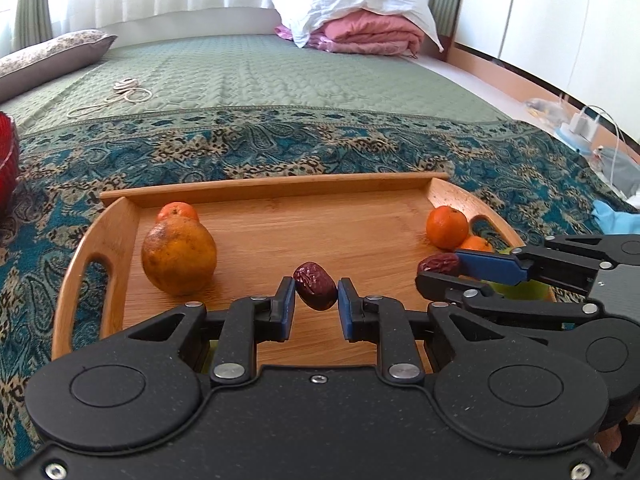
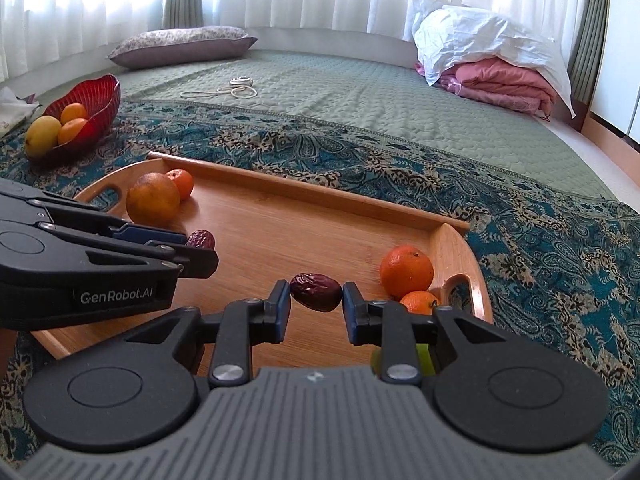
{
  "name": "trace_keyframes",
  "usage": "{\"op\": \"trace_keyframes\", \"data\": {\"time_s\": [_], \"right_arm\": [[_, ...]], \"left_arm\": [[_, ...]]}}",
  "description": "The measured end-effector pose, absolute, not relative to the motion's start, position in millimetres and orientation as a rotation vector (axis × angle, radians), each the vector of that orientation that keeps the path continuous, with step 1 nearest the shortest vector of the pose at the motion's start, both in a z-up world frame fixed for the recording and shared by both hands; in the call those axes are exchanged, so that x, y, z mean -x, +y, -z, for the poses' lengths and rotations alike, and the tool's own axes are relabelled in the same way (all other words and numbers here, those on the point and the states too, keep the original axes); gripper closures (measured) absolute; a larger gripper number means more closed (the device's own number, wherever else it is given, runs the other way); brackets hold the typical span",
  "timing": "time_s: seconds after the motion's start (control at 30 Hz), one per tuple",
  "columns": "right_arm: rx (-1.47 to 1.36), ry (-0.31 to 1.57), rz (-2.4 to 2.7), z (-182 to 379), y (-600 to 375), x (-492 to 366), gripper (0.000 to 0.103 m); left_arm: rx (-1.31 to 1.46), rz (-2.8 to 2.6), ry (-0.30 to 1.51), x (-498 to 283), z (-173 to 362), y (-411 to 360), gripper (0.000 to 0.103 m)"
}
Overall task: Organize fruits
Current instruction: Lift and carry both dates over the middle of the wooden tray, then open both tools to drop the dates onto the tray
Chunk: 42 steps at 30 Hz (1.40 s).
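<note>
- Left gripper has its fingers clamped on a red date, held over the wooden tray.
- Right gripper likewise grips a second date.
- Still on the tray: a large orange, tangerines, perhaps something green, mostly hidden.
- The red bowl on the bed already holds some fruit; sorting looks partway done.

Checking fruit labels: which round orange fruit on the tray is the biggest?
The dull yellow-orange one at the tray's left end, beside a small tangerine.
</note>
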State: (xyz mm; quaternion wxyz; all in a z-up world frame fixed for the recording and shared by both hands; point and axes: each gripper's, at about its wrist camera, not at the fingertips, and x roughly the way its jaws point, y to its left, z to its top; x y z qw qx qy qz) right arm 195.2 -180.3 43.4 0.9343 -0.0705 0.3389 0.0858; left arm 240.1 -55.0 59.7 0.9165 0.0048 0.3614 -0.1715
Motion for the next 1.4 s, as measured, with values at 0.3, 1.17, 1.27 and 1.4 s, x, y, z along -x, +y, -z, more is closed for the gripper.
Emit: {"op": "trace_keyframes", "data": {"time_s": [0.3,1.17,1.27,1.4], "right_arm": [[0.146,0.712,-0.182,-38,-179,-196,0.070],[0.131,0.671,-0.183,-44,-181,-183,0.047],[0.124,0.650,-0.180,-48,-181,-177,0.040],[0.117,0.622,-0.175,-54,-183,-167,0.033]], "left_arm": [[-0.028,0.375,0.769,-244,-55,-60,0.081],[0.004,0.369,0.729,-230,-66,-52,0.057],[0.005,0.366,0.701,-221,-73,-48,0.045],[0.005,0.352,0.671,-210,-81,-43,0.034]]}}
